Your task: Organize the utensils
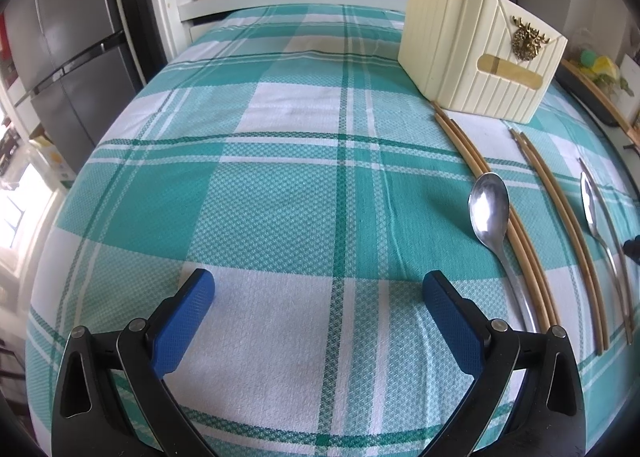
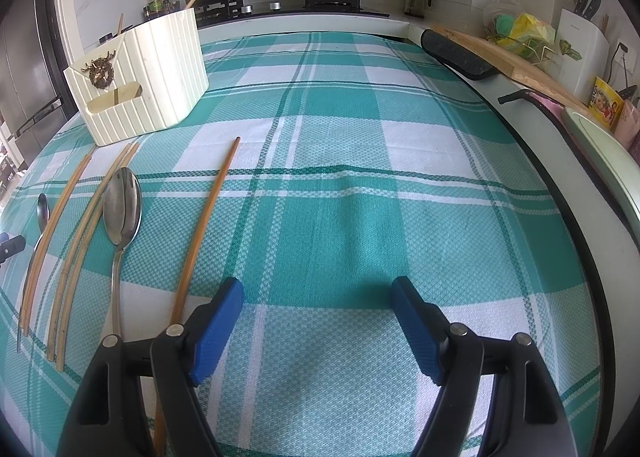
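Two steel spoons (image 2: 122, 209) and thin bamboo chopsticks (image 2: 206, 225) lie flat near the tablecloth's (image 2: 360, 137) left edge: light, slippery; I'd pinch mid-handle. Both my left gripper (image 1: 318, 297) and right gripper (image 2: 318, 305) hang apart, empty.

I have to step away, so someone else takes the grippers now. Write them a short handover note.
Left gripper: open, empty, over bare cloth.
Right gripper: open, empty; a single chopstick lies just outside its left finger.
Holder stands at the far side of the table; chopstick ends stick out of its top, so some may already be stowed.
Left on the cloth: two spoons, a big one and a second, two chopstick pairs, and the single chopstick.
To do: put all of these in the holder.
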